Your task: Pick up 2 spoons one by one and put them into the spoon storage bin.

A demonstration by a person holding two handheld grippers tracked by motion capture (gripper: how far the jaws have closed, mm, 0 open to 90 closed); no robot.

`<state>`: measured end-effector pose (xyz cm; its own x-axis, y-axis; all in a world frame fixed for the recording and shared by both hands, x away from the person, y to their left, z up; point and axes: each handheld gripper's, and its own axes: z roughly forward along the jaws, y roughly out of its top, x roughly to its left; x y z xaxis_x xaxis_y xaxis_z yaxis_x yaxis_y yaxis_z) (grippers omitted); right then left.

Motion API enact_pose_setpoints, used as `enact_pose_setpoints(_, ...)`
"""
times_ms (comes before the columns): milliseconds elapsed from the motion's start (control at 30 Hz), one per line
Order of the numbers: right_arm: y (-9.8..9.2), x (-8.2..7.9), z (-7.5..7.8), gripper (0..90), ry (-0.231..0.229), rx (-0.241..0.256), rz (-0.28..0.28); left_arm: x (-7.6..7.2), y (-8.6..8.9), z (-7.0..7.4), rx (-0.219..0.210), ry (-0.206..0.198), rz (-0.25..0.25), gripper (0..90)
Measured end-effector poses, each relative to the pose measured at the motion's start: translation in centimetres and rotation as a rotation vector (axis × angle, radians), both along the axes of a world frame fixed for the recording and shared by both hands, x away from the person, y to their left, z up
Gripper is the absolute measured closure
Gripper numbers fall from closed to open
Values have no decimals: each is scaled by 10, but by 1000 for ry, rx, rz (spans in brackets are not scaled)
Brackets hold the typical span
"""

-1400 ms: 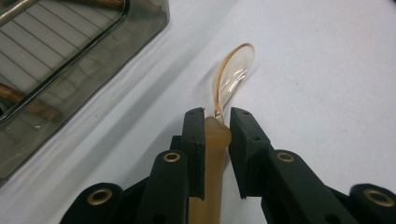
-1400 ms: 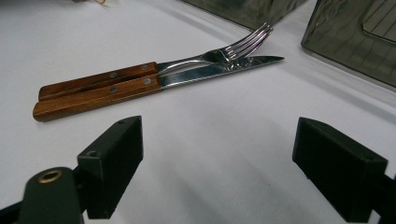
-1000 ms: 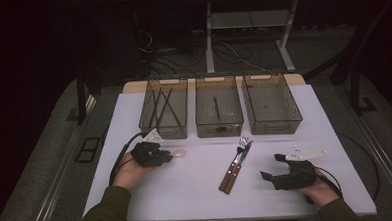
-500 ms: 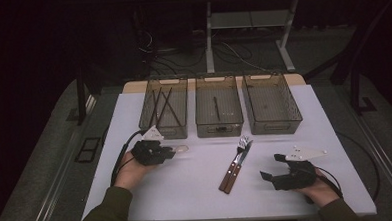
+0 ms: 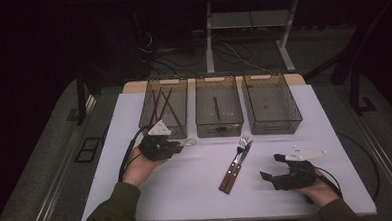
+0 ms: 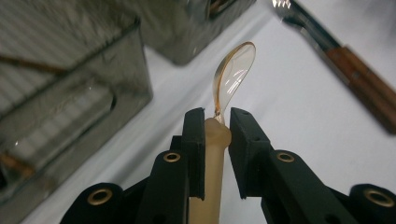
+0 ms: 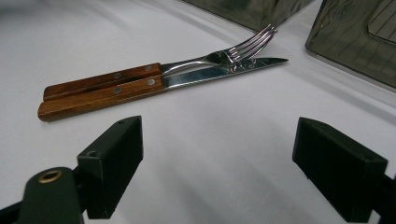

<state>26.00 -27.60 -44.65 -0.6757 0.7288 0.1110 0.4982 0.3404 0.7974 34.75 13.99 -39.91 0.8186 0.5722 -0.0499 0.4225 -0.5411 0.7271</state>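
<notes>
While L gripper (image 6: 217, 122) clamps spoon (image 6: 233, 74) | bins (image 5: 219, 107) ahead | R gripper (image 7: 217, 163) jaws wide nr fork (image 7: 187, 63)

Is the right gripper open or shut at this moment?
Open. In the right gripper view the right gripper has its two black jaws wide apart with bare white table between them, holding nothing.

wide-open claw (image 7: 217, 172) faces wooden-handled fork (image 7: 154, 70) and knife (image 7: 159, 86) lying side by side.

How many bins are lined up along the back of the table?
3, side by side: the left bin holds thin sticks, the middle bin holds one dark utensil, and the right bin looks empty.
</notes>
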Motion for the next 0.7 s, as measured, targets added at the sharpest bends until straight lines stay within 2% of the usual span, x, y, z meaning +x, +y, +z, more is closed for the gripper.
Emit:
enact_pose_setpoints(267,0,0,-1,158,1,4,0,10,-28,16,-45,-36,-20,764)
enact_pose_setpoints(333,2,-1,-1,158,21,4,-2,13,-33,20,-50,-43,-25,763)
enact_pose_setpoints(433,2,0,-1,158,6,3,7,19,-43,26,-62,-55,-26,763)
enact_pose_setpoints(700,1,0,-1,158,5,11,2,47,-69,42,-87,-73,-21,763)
